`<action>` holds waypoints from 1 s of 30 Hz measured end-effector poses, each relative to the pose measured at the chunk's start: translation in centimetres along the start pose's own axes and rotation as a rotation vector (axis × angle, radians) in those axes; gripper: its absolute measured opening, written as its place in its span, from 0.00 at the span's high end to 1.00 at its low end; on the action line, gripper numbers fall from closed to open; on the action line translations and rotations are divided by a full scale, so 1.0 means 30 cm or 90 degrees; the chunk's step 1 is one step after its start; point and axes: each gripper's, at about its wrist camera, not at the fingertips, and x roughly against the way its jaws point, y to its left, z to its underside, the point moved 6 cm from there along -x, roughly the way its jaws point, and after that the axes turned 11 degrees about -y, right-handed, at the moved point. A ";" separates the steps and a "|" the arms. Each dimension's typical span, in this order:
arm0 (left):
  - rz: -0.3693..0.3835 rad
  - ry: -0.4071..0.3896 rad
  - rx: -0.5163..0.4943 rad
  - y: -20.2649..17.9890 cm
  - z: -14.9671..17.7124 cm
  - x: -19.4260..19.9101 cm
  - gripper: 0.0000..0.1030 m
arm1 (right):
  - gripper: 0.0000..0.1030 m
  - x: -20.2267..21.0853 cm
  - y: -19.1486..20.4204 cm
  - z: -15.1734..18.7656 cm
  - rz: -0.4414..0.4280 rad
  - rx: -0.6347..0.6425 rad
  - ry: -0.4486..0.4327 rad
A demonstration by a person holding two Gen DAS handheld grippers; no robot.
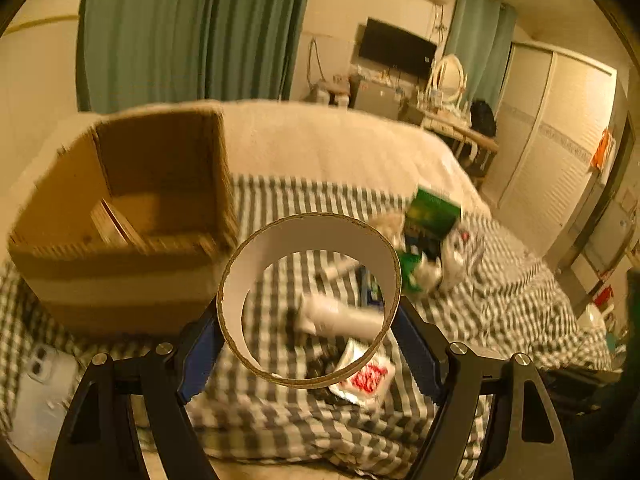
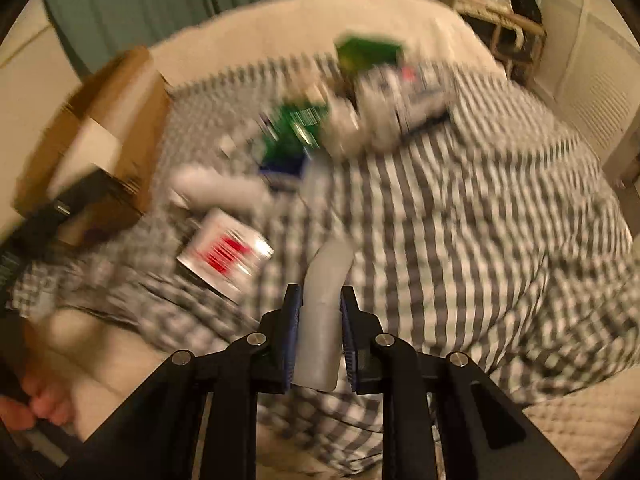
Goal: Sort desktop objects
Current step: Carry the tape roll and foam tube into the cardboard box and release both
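My left gripper (image 1: 308,344) is shut on a wide cardboard tape ring (image 1: 276,236), held upright above the checked cloth (image 1: 500,304), just right of an open brown cardboard box (image 1: 120,264). My right gripper (image 2: 320,304) is shut on a pale translucent bent tube (image 2: 324,284), lifted over the same cloth (image 2: 460,220). Lying loose on the cloth are a white packet with red print (image 1: 366,378) (image 2: 224,254), a white cylinder (image 1: 340,316) (image 2: 216,188) and a heap of green and white packages (image 1: 432,236) (image 2: 320,120). The right wrist view is blurred.
The cardboard box (image 2: 92,140) stands at the cloth's left end. A white phone (image 1: 44,384) lies at the lower left beside the box. Behind the bed are green curtains (image 1: 192,32), a dark screen (image 1: 396,48) and a cluttered desk (image 1: 448,120). Toes (image 2: 36,404) show on the floor.
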 end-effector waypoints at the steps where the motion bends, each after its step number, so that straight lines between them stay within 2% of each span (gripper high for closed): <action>1: -0.001 -0.011 0.005 0.017 -0.033 0.014 0.20 | 0.82 0.031 0.030 -0.040 -0.015 0.007 -0.016; 4: -0.019 -0.046 0.019 0.094 -0.154 0.052 0.20 | 0.82 0.112 0.139 -0.154 -0.048 0.038 -0.066; 7: -0.063 -0.085 0.006 0.195 -0.283 0.080 0.20 | 0.82 0.184 0.284 -0.269 -0.098 0.066 -0.113; 11: -0.124 -0.079 -0.009 0.354 -0.391 0.051 0.20 | 0.82 0.225 0.472 -0.403 -0.169 0.091 -0.149; 16: -0.190 -0.031 -0.021 0.521 -0.389 -0.023 0.20 | 0.82 0.135 0.705 -0.525 -0.227 0.120 -0.145; 21: -0.202 0.013 -0.014 0.592 -0.331 -0.078 0.20 | 0.80 -0.003 0.833 -0.540 -0.251 0.116 -0.106; 23: -0.202 0.025 -0.009 0.601 -0.312 -0.100 0.16 | 0.77 -0.036 0.851 -0.533 -0.260 0.113 -0.100; 24: -0.206 0.029 -0.007 0.605 -0.304 -0.104 0.11 | 0.74 -0.051 0.861 -0.533 -0.258 0.115 -0.099; 25: -0.215 0.034 -0.005 0.605 -0.302 -0.105 0.01 | 0.63 -0.060 0.867 -0.536 -0.260 0.116 -0.100; 26: -0.226 0.033 -0.003 0.604 -0.303 -0.102 0.00 | 0.53 -0.060 0.868 -0.538 -0.262 0.115 -0.103; 30: -0.225 0.029 -0.013 0.567 -0.314 -0.078 0.00 | 0.50 0.003 0.801 -0.556 -0.253 0.109 -0.141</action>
